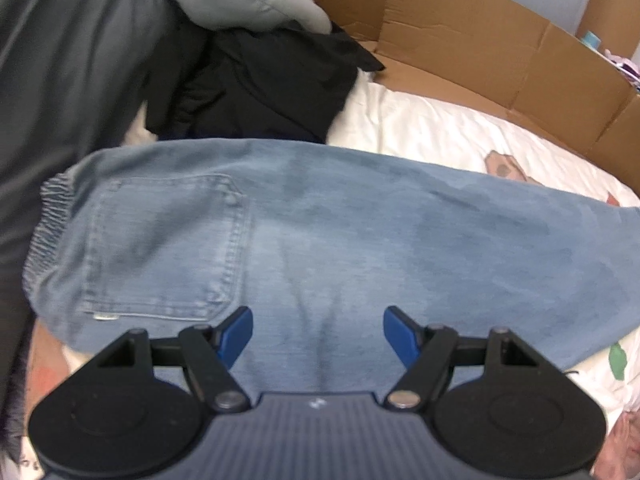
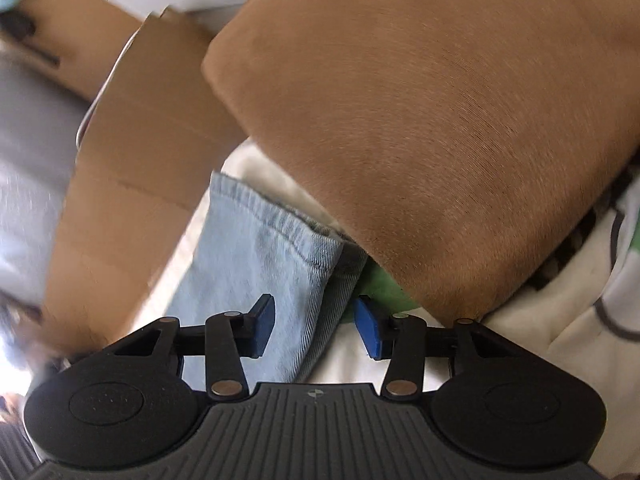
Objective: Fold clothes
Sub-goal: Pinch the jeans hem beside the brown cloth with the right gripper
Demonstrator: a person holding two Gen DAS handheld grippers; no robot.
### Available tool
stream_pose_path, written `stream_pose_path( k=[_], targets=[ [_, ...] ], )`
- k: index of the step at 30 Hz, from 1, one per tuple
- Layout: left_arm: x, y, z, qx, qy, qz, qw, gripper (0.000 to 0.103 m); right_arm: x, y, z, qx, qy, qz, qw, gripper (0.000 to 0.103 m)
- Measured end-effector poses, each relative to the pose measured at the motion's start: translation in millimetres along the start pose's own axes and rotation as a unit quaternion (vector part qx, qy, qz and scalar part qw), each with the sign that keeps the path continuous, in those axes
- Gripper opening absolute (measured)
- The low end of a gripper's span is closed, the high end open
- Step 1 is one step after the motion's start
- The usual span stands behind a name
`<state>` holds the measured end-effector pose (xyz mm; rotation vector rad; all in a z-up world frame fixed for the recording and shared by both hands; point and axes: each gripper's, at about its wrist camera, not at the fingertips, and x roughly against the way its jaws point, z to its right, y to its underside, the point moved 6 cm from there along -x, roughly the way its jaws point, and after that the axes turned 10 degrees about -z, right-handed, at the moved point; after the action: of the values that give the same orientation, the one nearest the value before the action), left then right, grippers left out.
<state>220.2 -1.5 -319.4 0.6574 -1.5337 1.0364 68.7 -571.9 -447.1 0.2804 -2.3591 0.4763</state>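
A: What surface bears the garments?
B: A white printed sheet [image 1: 432,128], soft and creased, edged by corrugated cardboard walls [image 1: 460,36].

A: And the main garment?
B: Light blue jeans [image 1: 320,232], folded lengthwise, lying flat across the sheet: faded denim, gathered elastic waistband [image 1: 46,224], stitched patch pocket [image 1: 168,240]. Behind them lies a crumpled black garment [image 1: 256,84].

A: The right wrist view?
B: A stitched jeans hem [image 2: 276,224] beside a smooth tan cushion [image 2: 432,120].

A: The grippers?
B: Left gripper [image 1: 318,334]: blue pads apart, above the denim. Right gripper [image 2: 314,324]: pads apart, straddling the leg's edge, not clamped.
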Motion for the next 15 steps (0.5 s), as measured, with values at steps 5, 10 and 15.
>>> stream_pose_path(
  k=[5,10,15],
  targets=[
    [3.4,-1.0,-11.6,0.036,-0.002,-0.002,0.9994,0.075,-8.9,-1.3,10.3,-0.036,-0.033,0.009,0.999,0.047],
    [-2.2,0.3,-9.3,0.059,0.003,-0.001,0.9982,0.075,-18.4,-2.0,19.0,-0.058,-0.059,0.016,0.996,0.042],
    [-14.3,-7.7,-1.9,0.077,0.012,0.0,0.9969,0.075,-21.1,-2.2,22.1,-0.074,-0.087,0.016,0.993,0.028]
  ],
)
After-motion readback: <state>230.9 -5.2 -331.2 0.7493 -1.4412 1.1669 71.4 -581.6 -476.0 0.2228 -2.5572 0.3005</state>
